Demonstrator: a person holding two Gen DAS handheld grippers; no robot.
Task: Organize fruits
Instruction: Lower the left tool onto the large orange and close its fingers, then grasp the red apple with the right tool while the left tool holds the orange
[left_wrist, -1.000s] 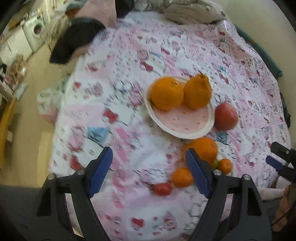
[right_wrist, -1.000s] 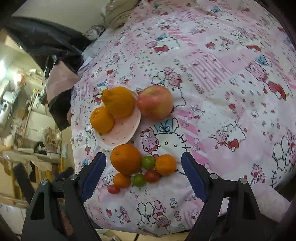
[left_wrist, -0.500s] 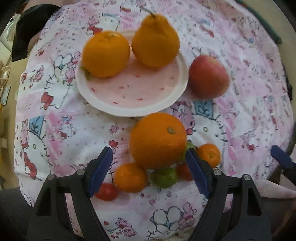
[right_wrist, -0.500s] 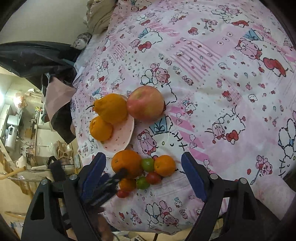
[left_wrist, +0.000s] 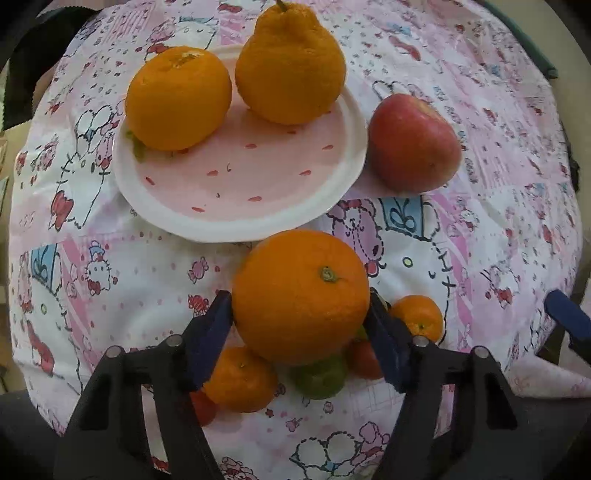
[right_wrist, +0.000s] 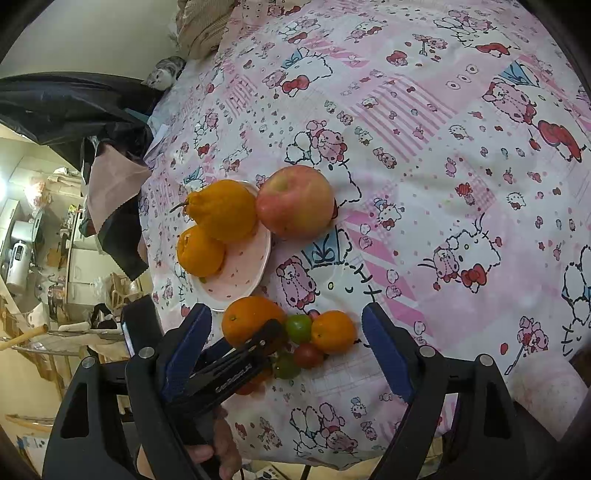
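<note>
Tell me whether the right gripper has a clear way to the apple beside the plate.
Probably yes. The right gripper is open, and the apple lies bare on the cloth, touching nothing but the plate. Only the small fruits and the left gripper sit between.

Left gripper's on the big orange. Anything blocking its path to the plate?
Nothing visible. The left gripper flanks the big orange; the near half of the plate is bare. Its two citrus fruits sit at the far side.

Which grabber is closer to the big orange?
Left. The left gripper has its fingers on both sides of the big orange; the right gripper hangs open farther back.
</note>
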